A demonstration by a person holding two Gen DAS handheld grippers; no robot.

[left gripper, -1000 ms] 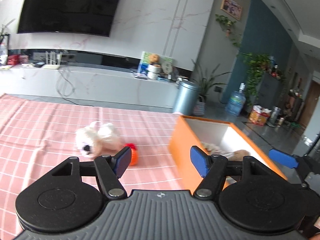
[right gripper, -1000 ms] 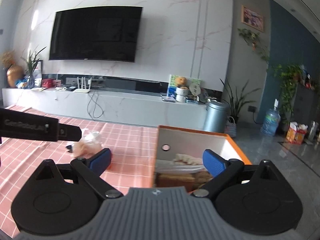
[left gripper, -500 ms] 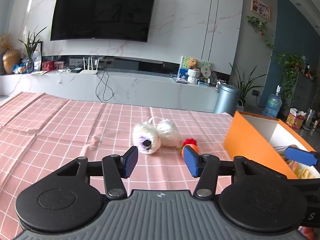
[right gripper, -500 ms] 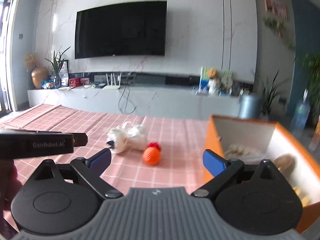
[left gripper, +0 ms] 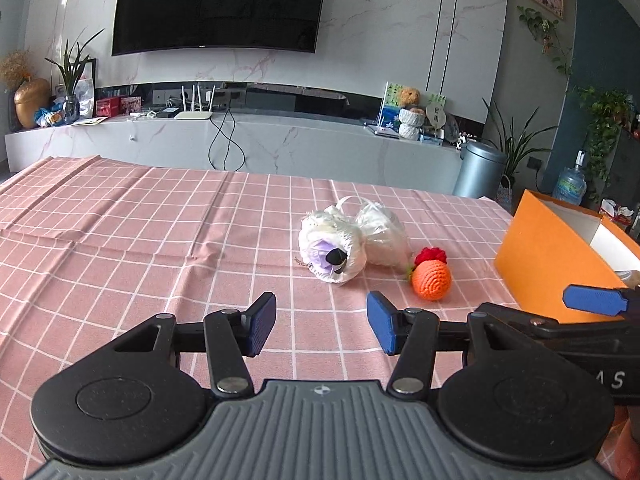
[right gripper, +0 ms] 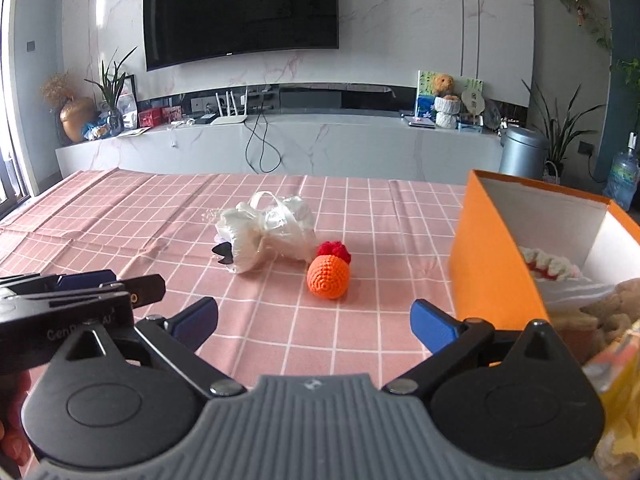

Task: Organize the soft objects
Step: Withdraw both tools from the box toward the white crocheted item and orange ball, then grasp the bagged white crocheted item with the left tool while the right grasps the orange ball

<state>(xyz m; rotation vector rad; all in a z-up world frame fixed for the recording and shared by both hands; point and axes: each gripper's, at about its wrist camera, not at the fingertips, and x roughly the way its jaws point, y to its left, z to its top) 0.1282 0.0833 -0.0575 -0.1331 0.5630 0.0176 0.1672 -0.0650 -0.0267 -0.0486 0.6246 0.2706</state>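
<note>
A white satin bundle (left gripper: 344, 246) (right gripper: 268, 236) with a dark tip lies mid-table on the pink checked cloth. Touching its right side is an orange crochet ball (left gripper: 431, 278) (right gripper: 329, 276) with a red tuft. The orange box (left gripper: 548, 264) (right gripper: 492, 264) stands to the right and holds a white-and-red knitted piece (right gripper: 548, 266) and a brown plush (right gripper: 616, 312). My left gripper (left gripper: 322, 324) hovers open short of the bundle, nothing between its pads. My right gripper (right gripper: 314, 324) is wide open in front of the ball, also with nothing in it.
The pink tablecloth (left gripper: 140, 240) spreads wide to the left with a few creases. Beyond the table's far edge run a white TV console (right gripper: 320, 144) and a grey bin (left gripper: 480, 168). A yellow packet (right gripper: 620, 400) shows at the lower right.
Both views have swung left and sunk toward the table, so the box slid to the right edge and the bundle and ball came to the centre. The left jaws narrowed.
</note>
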